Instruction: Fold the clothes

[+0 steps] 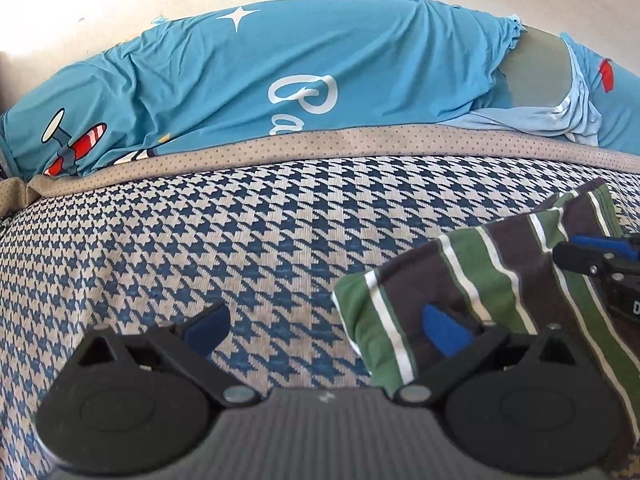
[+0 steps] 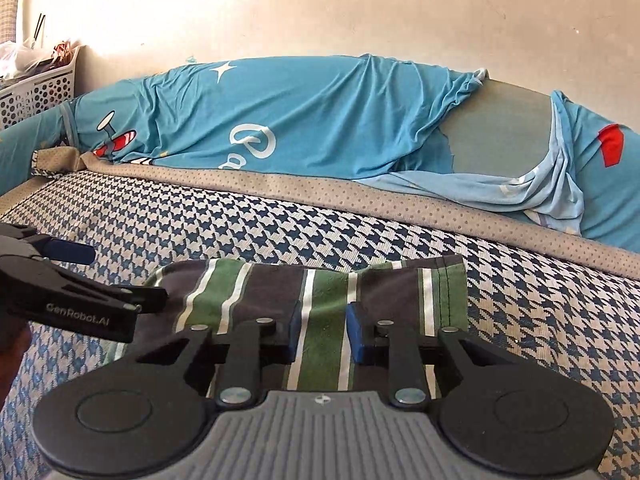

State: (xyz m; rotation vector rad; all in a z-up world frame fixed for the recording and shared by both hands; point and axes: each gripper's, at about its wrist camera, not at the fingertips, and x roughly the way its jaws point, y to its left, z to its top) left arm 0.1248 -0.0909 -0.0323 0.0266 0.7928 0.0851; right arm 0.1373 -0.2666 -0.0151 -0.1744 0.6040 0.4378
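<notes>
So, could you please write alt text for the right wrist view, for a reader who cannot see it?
The right hand-held gripper has its blue pads narrowly apart over a folded green, brown and white striped garment on a blue houndstooth cover. The left hand-held gripper reaches in from the left; a blue cartoon-print sheet lies behind.

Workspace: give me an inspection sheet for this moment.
Surface: houndstooth cover, blue and white, with a dotted beige border.
Job's things: striped garment, green, brown and white, lying bunched on the cover.
Clutter: perforated white basket at far left, holding bags.
Tools: left tool open, one pad over the garment; right tool narrowly open over the garment, cloth showing between the pads.
Cables: nothing seen.
Surroundings: blue printed sheet over a cushion; pale wall.
</notes>
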